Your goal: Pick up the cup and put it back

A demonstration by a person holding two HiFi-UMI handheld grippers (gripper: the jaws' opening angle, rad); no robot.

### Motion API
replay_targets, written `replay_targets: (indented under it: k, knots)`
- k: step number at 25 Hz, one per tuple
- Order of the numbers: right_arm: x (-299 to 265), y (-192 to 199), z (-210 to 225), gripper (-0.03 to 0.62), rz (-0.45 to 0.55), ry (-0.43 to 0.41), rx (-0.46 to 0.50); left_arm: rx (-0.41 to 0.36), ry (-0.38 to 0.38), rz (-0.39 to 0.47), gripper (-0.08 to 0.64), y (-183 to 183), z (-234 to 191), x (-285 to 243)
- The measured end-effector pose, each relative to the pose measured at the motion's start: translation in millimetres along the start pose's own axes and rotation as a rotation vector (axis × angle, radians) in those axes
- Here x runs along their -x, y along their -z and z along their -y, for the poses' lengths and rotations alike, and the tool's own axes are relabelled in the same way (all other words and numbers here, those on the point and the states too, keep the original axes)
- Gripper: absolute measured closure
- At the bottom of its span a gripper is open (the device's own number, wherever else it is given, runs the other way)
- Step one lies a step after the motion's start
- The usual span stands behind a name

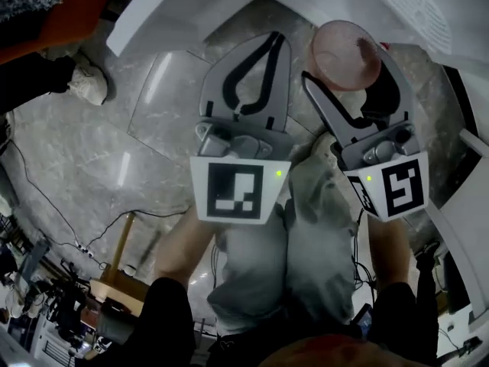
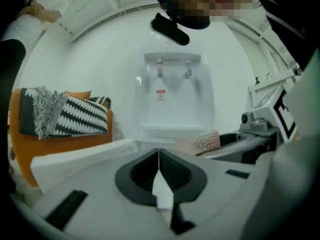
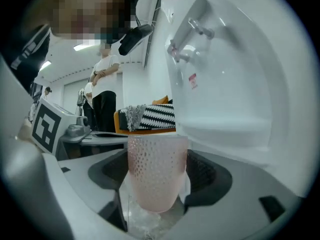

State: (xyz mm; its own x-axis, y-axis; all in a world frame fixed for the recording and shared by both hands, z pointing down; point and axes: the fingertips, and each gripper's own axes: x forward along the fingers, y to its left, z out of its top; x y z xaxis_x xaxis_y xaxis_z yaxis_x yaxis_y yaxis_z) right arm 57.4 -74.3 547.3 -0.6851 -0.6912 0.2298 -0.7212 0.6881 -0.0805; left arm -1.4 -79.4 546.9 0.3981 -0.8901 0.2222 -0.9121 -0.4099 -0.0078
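Observation:
The pink dimpled cup (image 1: 345, 54) is upright and off any surface, with my right gripper (image 1: 349, 66) shut on it. In the right gripper view the cup (image 3: 156, 170) fills the space between the dark pads (image 3: 207, 176), in front of the white water dispenser (image 3: 225, 74). My left gripper (image 1: 269, 44) hangs just left of the cup with its jaws pressed together and nothing in them. The left gripper view shows its shut tips (image 2: 159, 151), with the cup (image 2: 198, 143) to their right before the dispenser's recess (image 2: 172, 96).
Marble floor (image 1: 114, 144) lies below, with cables (image 1: 69, 235) at the left. An orange sofa (image 2: 65, 134) with a black-and-white zigzag cushion (image 2: 75, 115) stands left of the dispenser. A person in a white top (image 3: 104, 96) stands in the background. White panels (image 1: 191, 6) edge the top.

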Motion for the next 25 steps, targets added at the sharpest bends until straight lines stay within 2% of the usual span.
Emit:
replay_targets:
  k: [3,6,11,12,16,18,22,25]
  knots:
    - [21,-65,-22,0.227,-0.01,-0.005,0.003,0.043,-0.021,-0.017,0.546,-59,0,31]
    - [41,-140,-43,0.227,-0.002,-0.012,0.007,0.066,-0.035,-0.019,0.546,-134,-2,64]
    - [67,-282,-74,0.227,0.029,-0.029,0.036,0.05,-0.022,-0.033,0.546,-275,-8,117]
    - [72,-311,-81,0.227,0.036,-0.031,0.04,0.069,-0.031,-0.031,0.546,-302,-12,128]
    - [95,-427,-90,0.227,0.083,0.02,0.047,0.233,-0.11,0.016,0.546,-408,-24,164]
    - [114,-475,-95,0.227,0.094,0.049,0.025,0.258,-0.115,0.034,0.546,-458,-21,182]
    - [144,-556,-98,0.227,0.121,0.072,0.006,0.254,-0.064,0.078,0.546,-541,-6,202]
    - [159,-603,-101,0.227,0.149,0.055,0.012,0.273,-0.065,0.085,0.546,-575,-6,214]
